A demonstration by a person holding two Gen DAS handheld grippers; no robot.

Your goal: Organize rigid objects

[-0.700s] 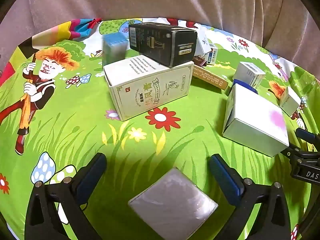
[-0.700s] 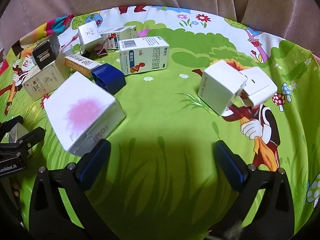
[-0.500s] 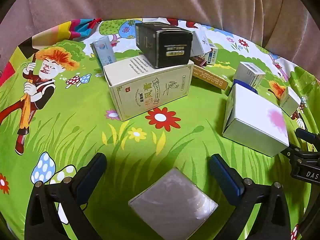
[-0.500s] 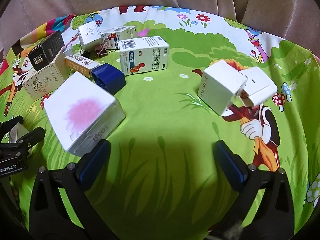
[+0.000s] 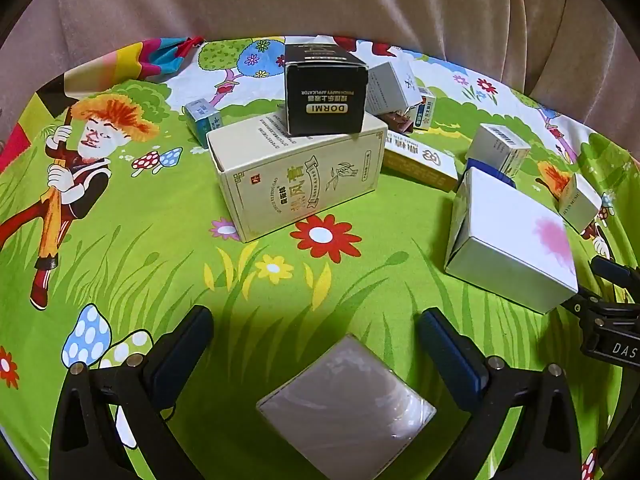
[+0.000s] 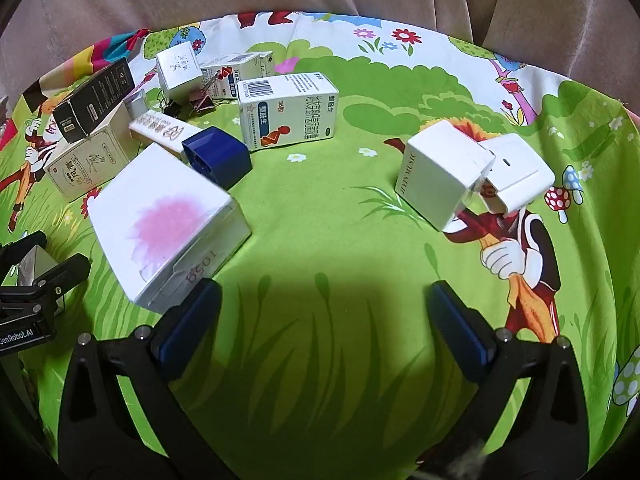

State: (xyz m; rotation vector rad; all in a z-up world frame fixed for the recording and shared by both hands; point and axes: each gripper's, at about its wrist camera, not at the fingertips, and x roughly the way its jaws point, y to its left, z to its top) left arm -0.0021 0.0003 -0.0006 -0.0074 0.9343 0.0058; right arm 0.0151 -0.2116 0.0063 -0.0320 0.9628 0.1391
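Several cardboard boxes lie scattered over a bright green cartoon-print cloth (image 5: 120, 240), and neither gripper holds any of them. Furthest left in the left wrist view, a small pale blue carton (image 5: 203, 121) sits just behind a cream rectangular box with gold lettering (image 5: 298, 176). A black box marked DORMI (image 5: 325, 94) rests on top of the cream one. Right of that stack lies a long yellow-and-white carton (image 5: 420, 160), then a large white box with a pink bloom print (image 5: 512, 240) near the cloth's right side. The left gripper (image 5: 316, 340) has its blue-padded fingers spread wide, with a grey foil-wrapped square packet (image 5: 348, 404) lying flat on the cloth between them, touching neither. In the right wrist view, the pink-bloom box (image 6: 168, 220) lies just ahead of the left finger of the right gripper (image 6: 324, 312), which is also spread wide and empty. A dark blue plastic cap-like block (image 6: 218, 156) touches that box's far corner, a white medicine carton with a barcode (image 6: 288, 112) stands behind it, and two white cube boxes (image 6: 440, 176) lean together at the right.
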